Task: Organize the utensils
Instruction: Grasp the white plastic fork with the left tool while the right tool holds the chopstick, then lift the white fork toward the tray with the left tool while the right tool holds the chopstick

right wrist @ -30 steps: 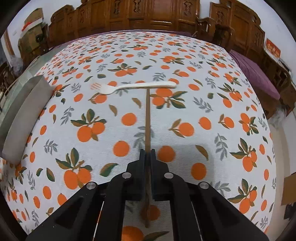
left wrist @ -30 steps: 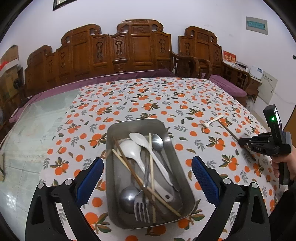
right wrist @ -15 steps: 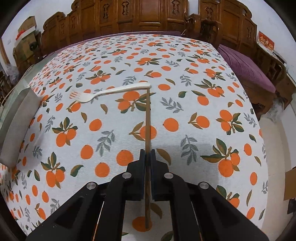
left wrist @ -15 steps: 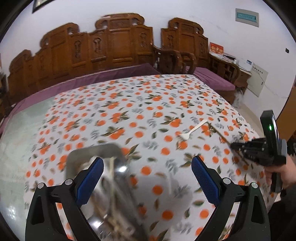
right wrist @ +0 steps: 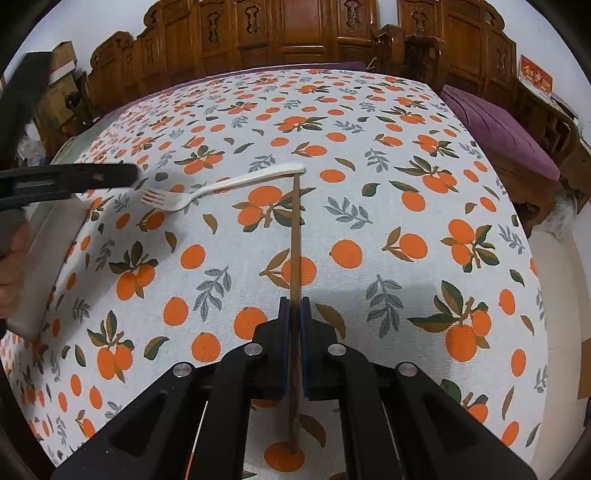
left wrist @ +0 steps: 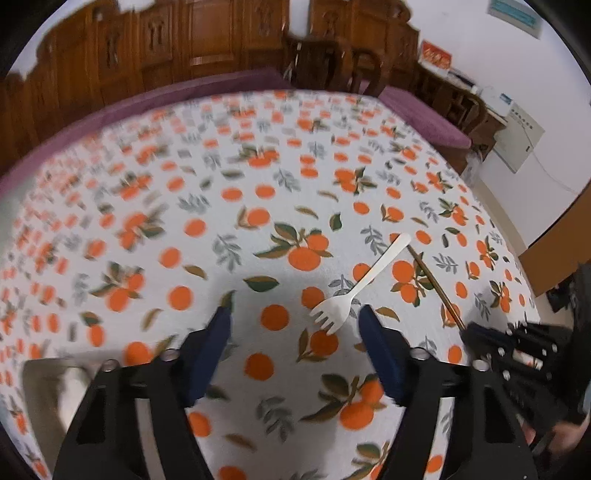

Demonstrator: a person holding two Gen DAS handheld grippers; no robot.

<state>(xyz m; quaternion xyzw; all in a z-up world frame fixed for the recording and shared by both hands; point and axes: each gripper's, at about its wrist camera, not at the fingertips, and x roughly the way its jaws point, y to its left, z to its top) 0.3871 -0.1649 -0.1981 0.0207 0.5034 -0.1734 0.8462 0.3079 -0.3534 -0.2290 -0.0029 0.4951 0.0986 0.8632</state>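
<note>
The white fork lies flat on the orange-print cloth of the worktop, tines toward the left gripper and handle running away up to the right, its far end touching or just beside the tip of a wooden chopstick. It looks like thin plastic: light, fairly stiff but likely to flex, smooth enough to skate on the cloth, and so low that fingers must come right down to the fabric to catch it. The narrow neck just behind the tines, or the mid-handle, seems the better hold; the tines themselves would probably twist out. The left gripper's blue fingers are closing but stand apart with nothing between them, the tines just inside the right-hand one. The right gripper has its fingers clamped on the chopstick, which reaches forward over the cloth to the fork's handle end, so lifting either could nudge the other. The metal tray sits at the left edge of the cloth, near the tines. Carved wooden chairs stand well back.
</note>
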